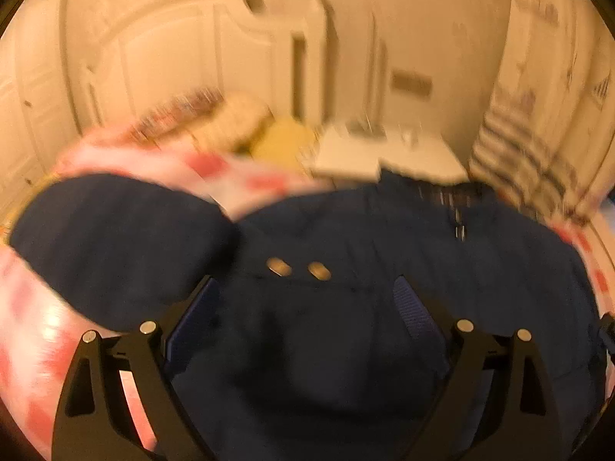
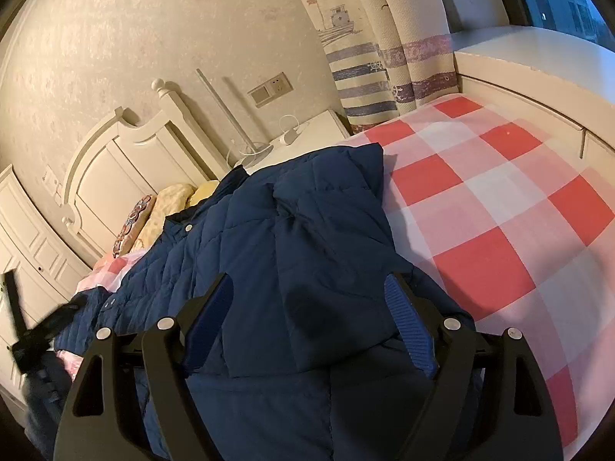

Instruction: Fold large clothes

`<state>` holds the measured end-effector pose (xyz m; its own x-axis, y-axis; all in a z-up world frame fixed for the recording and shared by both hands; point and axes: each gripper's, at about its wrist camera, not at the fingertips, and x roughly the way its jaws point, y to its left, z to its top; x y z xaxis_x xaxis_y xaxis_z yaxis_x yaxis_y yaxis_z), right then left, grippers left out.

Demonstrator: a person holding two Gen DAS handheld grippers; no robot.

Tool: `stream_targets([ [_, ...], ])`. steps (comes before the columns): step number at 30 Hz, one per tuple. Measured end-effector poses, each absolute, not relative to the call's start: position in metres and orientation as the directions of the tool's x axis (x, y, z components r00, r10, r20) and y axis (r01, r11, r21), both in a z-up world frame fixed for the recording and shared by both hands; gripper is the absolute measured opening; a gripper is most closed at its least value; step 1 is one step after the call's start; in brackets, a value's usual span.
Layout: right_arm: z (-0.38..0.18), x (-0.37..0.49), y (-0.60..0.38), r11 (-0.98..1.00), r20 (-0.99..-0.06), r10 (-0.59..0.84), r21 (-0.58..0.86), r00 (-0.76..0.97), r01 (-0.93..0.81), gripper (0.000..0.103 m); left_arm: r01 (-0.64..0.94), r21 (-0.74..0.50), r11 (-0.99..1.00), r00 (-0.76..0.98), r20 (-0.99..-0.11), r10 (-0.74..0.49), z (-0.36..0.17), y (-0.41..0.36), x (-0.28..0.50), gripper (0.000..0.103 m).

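Left tool (image 1: 303, 299) spread wide, released above navy jacket (image 1: 346, 345) | right tool (image 2: 307, 299) wide apart, gripping nothing, over jacket

Jacket (image 2: 292, 230) covers the bed's middle, bulky folds right under both grippers. Open checked bedsheet (image 2: 499, 207) to the right of jacket, flat, nothing on it, free up to the window ledge (image 2: 519, 65). Far end blocked: pillows (image 2: 161, 211) against headboard (image 2: 115, 161), nightstand (image 2: 307, 130) with lamp pole (image 2: 223, 111) and cable beside it, curtain (image 2: 369, 77) hanging close behind. Left gripper (image 2: 46, 330) at jacket's left edge, wardrobe doors (image 1: 115, 57) beyond that side.
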<state>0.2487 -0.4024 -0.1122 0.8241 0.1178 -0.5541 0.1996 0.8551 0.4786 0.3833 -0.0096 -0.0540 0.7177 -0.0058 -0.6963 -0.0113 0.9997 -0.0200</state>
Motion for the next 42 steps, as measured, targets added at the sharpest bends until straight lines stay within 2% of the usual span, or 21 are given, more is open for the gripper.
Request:
stream_targets([
  [4,-0.111,0.248,-0.403,0.861,-0.555,0.104,0.466,0.826,0.205,0.079,-0.013,0.013,1.000,0.636,-0.772,0.018,-0.108,-0.013,0.400,0.092],
  [11,-0.098,0.232,-0.401,0.871,-0.494,0.010,0.432,0.869,0.235,0.079,-0.010,0.049,0.999,0.636,-0.770,0.044,-0.111,-0.016,0.395,0.097],
  [15,-0.084,0.249,-0.400,0.868,-0.498,0.090,0.463,0.863,0.177,0.078,-0.001,0.045,0.999,0.630,-0.776,0.035,-0.108,-0.022,0.400,0.101],
  [20,-0.071,0.311,-0.380,0.915,-0.599,0.103,0.369,0.794,0.160,0.078,-0.003,0.042,0.999,0.630,-0.776,0.034,-0.107,-0.024,0.399,0.101],
  [25,-0.092,0.379,-0.381,0.904,-0.681,0.150,0.388,0.716,0.180,0.081,-0.005,0.038,0.999,0.632,-0.775,0.033,-0.106,-0.024,0.400,0.101],
  [28,-0.115,0.400,-0.390,0.929,-0.760,0.034,0.263,0.649,0.260,0.079,-0.002,0.034,0.999,0.633,-0.774,0.028,-0.106,-0.024,0.400,0.101],
  [30,-0.114,0.394,-0.399,0.898,-0.741,0.018,0.307,0.671,0.315,0.076,-0.005,0.037,0.999,0.632,-0.775,0.032,-0.106,-0.024,0.400,0.101],
  [33,-0.106,0.374,-0.400,0.871,-0.712,-0.029,0.326,0.701,0.367,0.079,-0.007,0.032,0.999,0.632,-0.774,0.029,-0.106,-0.024,0.401,0.101],
  [37,-0.094,0.343,-0.368,0.930,-0.656,0.021,0.289,0.755,0.225,0.079,-0.007,0.034,0.999,0.632,-0.774,0.031,-0.106,-0.024,0.402,0.101],
  [39,-0.097,0.342,-0.351,0.965,-0.675,0.046,0.222,0.736,0.143,0.082,-0.008,0.033,0.999,0.632,-0.774,0.031,-0.106,-0.025,0.402,0.101],
  [40,-0.108,0.347,-0.346,0.975,-0.726,0.037,0.176,0.686,0.133,0.084,-0.008,0.034,0.999,0.632,-0.774,0.031,-0.106,-0.025,0.402,0.101],
  [42,-0.121,0.352,-0.351,0.971,-0.772,0.061,0.194,0.633,0.142,0.081,-0.008,0.034,0.999,0.632,-0.774,0.031,-0.106,-0.025,0.402,0.101],
])
